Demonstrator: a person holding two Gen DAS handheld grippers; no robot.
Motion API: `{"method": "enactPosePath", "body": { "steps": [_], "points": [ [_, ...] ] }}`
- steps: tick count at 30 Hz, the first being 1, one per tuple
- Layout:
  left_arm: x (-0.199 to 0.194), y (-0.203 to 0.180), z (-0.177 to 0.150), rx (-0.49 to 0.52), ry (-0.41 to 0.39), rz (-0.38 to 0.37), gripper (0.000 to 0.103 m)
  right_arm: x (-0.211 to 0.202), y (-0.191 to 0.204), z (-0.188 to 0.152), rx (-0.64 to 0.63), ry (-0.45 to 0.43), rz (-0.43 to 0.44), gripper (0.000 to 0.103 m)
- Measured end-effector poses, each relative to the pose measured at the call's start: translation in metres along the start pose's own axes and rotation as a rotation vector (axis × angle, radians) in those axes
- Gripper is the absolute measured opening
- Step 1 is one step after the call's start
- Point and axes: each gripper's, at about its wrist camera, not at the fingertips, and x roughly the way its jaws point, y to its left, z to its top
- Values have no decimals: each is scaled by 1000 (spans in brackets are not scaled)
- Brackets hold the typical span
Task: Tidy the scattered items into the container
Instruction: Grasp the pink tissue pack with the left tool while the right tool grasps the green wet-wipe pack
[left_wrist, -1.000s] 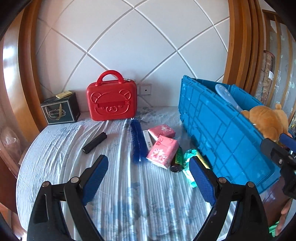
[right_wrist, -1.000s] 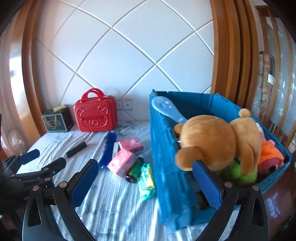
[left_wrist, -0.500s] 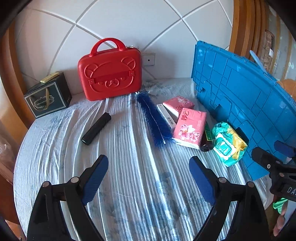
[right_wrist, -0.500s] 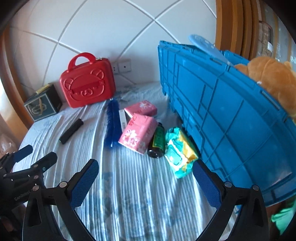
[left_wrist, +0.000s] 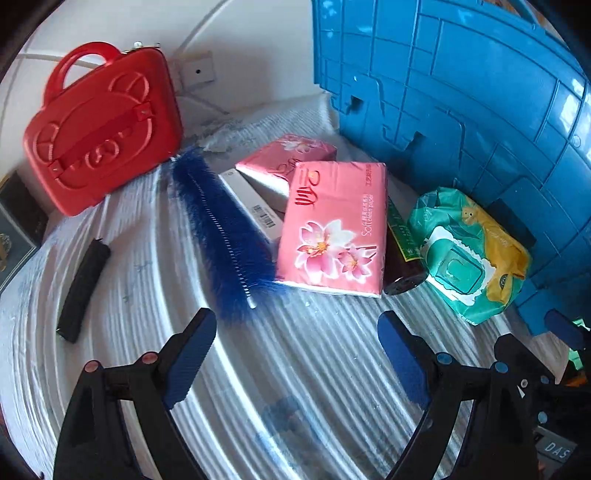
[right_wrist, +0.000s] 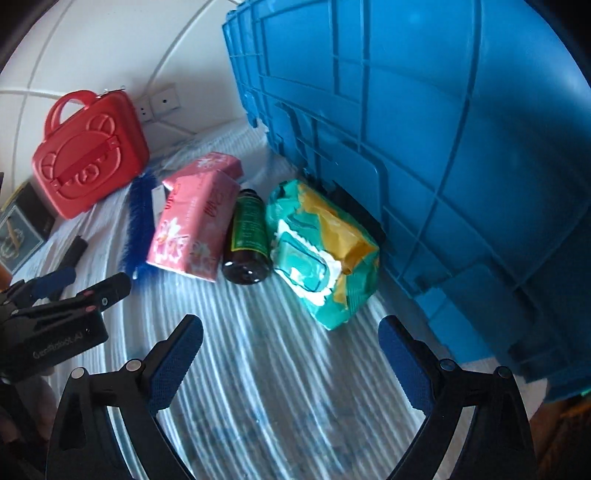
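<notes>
Both grippers have dropped closer, jaws wide and empty; blue brush (left_wrist: 225, 236) lies lengthwise, tip nearest.

Beside the tall blue crate (right_wrist: 461, 155) lie a green wipes pack (right_wrist: 323, 251), dark bottle (right_wrist: 248, 236), two pink tissue packs (left_wrist: 332, 225), white box (left_wrist: 255, 210), blue brush (left_wrist: 225, 232) and, far left, a black cylinder (left_wrist: 83, 290).

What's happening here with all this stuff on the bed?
A person holds two open grippers, left gripper and right gripper, over scattered items beside a blue crate. Neither holds anything. The left points toward the pink tissue pack and blue brush, the right toward the wipes pack and brown bottle.
</notes>
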Motion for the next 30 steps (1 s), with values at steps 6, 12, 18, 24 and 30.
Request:
{"method": "enactPosePath", "body": {
  "steps": [6,12,18,24,30],
  "points": [
    [41,-19,16,75,19,-57,90,32,-23,-3,126,-6,-76,99],
    [76,-22,30,89,40,-35,93,65,-31,8,148,-8,-112,102],
    [98,-15,23,62,65,-55,89,87,-19,17,106,-16,-111,100],
    [67,5,-7,27,69,7,87,84,-7,14,95,33,5,37],
    [27,17,-50,-19,137,39,87,58,14,-7,75,115,155,30]
  ]
}}
